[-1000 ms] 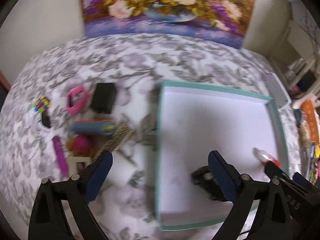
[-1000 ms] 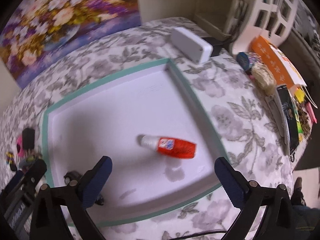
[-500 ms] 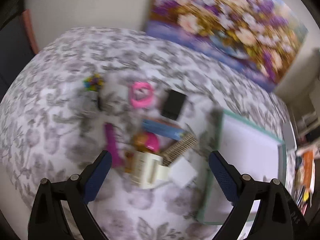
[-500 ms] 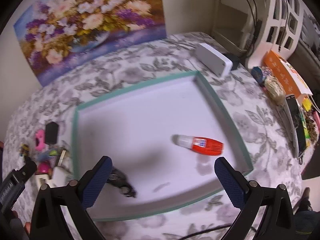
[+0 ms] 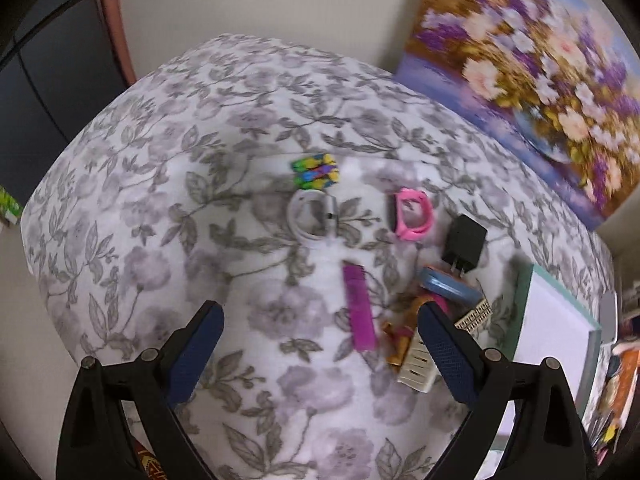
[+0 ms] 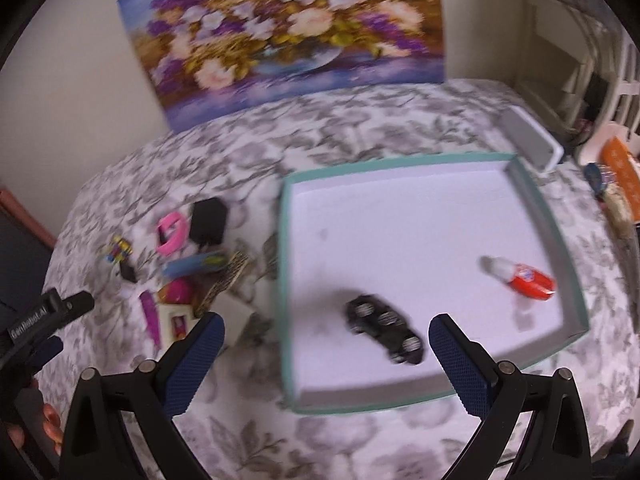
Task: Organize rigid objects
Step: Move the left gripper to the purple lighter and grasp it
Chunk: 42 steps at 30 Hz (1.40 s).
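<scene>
**Both grippers empty over the floral bench, two items in the tray**

We see the left gripper (image 5: 320, 320) with its blue-padded fingers (image 5: 196, 344) spread wide, nothing between them, hovering over the bench (image 5: 160, 200) with its floral cloth. Just past the fingers lies a purple comb-like stick (image 5: 359, 306), with a cream plastic piece (image 5: 416, 364) partly behind the right finger. Further out we note a loose cluster: a blue oblong case (image 5: 448, 286), a perforated tan board (image 5: 474, 314), a black charger plug (image 5: 463, 242), a pink band (image 5: 412, 216), a white ring-shaped thing (image 5: 312, 218) and a multicoloured block (image 5: 316, 171). The teal-rimmed tray (image 5: 520, 300) sits at the right edge of this view.

The right gripper (image 6: 322, 334) is also spread wide and holds nothing. Its fingers (image 6: 460, 360) hang above the near edge of that tray, whose white floor carries a black toy car (image 6: 384, 330), wheels up, near the front, and a red-and-white bottle (image 6: 520, 278) lying on its side towards the right wall, well apart from the car. Left of the tray we see the same cluster still on the bench. A flower painting (image 6: 288, 28) leans on the wall behind.
</scene>
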### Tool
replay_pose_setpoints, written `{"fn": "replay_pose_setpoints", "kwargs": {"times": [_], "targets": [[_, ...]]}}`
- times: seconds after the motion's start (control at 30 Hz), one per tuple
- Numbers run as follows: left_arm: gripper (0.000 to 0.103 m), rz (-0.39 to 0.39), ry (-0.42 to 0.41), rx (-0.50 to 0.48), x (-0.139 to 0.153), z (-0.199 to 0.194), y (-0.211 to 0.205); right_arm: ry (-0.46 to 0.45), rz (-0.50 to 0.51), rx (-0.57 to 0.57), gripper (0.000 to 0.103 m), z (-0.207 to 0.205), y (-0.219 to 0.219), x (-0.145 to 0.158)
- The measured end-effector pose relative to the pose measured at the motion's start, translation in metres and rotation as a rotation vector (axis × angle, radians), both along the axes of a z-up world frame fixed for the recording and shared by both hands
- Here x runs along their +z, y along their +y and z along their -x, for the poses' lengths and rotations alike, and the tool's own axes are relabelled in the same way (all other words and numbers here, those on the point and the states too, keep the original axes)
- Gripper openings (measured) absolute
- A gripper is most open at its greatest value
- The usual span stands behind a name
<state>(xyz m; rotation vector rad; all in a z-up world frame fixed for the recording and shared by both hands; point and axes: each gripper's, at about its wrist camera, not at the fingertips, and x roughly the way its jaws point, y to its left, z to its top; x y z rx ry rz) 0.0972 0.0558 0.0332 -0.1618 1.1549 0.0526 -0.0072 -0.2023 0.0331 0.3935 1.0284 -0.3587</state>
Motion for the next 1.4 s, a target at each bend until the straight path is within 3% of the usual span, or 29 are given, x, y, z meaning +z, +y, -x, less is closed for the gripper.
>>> {"fn": "replay_pose_setpoints", "kwargs": {"times": [0.33,0.67,1.13,1.23,1.3,1.4], "targets": [[0.097,0.022,0.031,0.013,-0.007,-0.011,0.022,0.022,-0.042,0.04,0.103,-0.019,0.017,-0.017],[0.097,0.083,0.168,0.013,-0.055,-0.029,0.018,0.055,-0.078,0.105,0.103,-0.035,0.041,-0.033],[0.097,0.026,0.199,-0.069,-0.088,-0.047,-0.015,0.066,-0.106,0.138,0.103,-0.052,0.044,-0.043],[0.094,0.018,0.196,-0.076,-0.091,-0.05,-0.019,0.063,-0.111,0.151,0.103,-0.056,0.048,-0.045],[0.084,0.023,0.197,-0.087,-0.094,-0.051,-0.023,0.065,-0.114,0.158,0.103,-0.057,0.049,-0.046],[0.077,0.023,0.208,-0.108,-0.099,-0.049,-0.028,0.066,-0.117,0.158,0.103,-0.057,0.05,-0.046]]}}
